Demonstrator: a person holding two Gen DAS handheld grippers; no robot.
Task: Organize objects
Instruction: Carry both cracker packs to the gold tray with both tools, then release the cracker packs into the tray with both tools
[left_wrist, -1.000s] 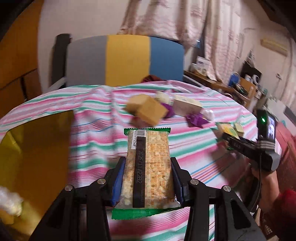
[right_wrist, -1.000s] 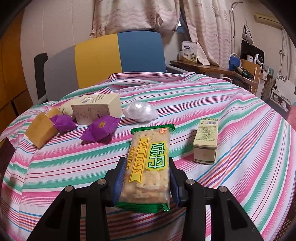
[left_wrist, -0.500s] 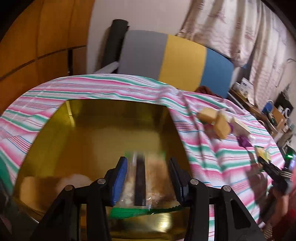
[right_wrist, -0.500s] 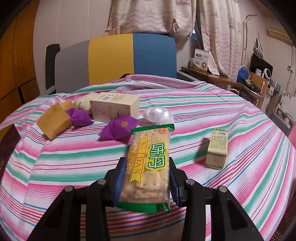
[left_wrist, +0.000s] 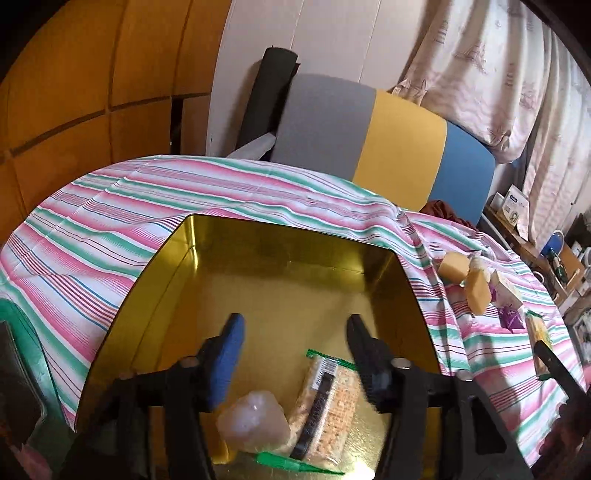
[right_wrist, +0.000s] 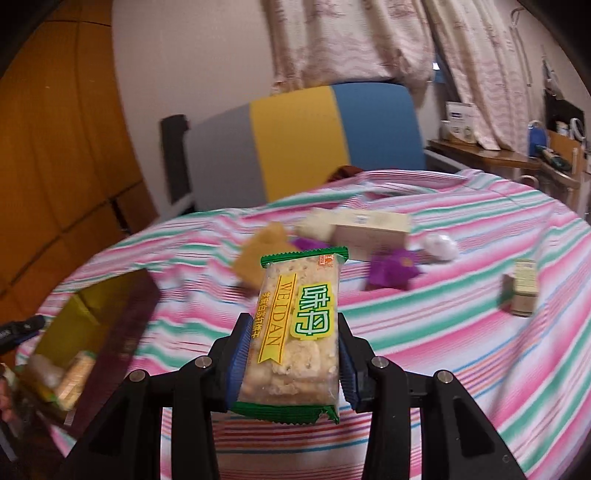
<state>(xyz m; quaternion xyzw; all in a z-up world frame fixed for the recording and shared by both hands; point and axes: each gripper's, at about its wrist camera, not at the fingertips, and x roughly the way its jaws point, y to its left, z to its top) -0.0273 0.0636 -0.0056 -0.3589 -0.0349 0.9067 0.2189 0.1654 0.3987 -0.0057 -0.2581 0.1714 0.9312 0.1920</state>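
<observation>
The left tool (left_wrist: 291, 328) is opening over the gold box (left_wrist: 280, 254); the cracker packet (left_wrist: 325, 402) it was clamping a second ago now lies free on the box floor, beside a clear wrapped lump (left_wrist: 253, 422). That item looks sorted. The right tool (right_wrist: 290, 354) is clamped tight on a second cracker packet (right_wrist: 295, 332), held above the striped desk (right_wrist: 443, 332); it probably goes into the box next. Farther off, purple sweets (right_wrist: 393, 273), a cream carton (right_wrist: 371, 229) and a small green carton (right_wrist: 522, 291) wait on the cloth.

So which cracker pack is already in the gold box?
The cracker pack lying barcode-side up inside the gold box, beside a clear wrapped sweet. The other is clamped in the right gripper.
</observation>
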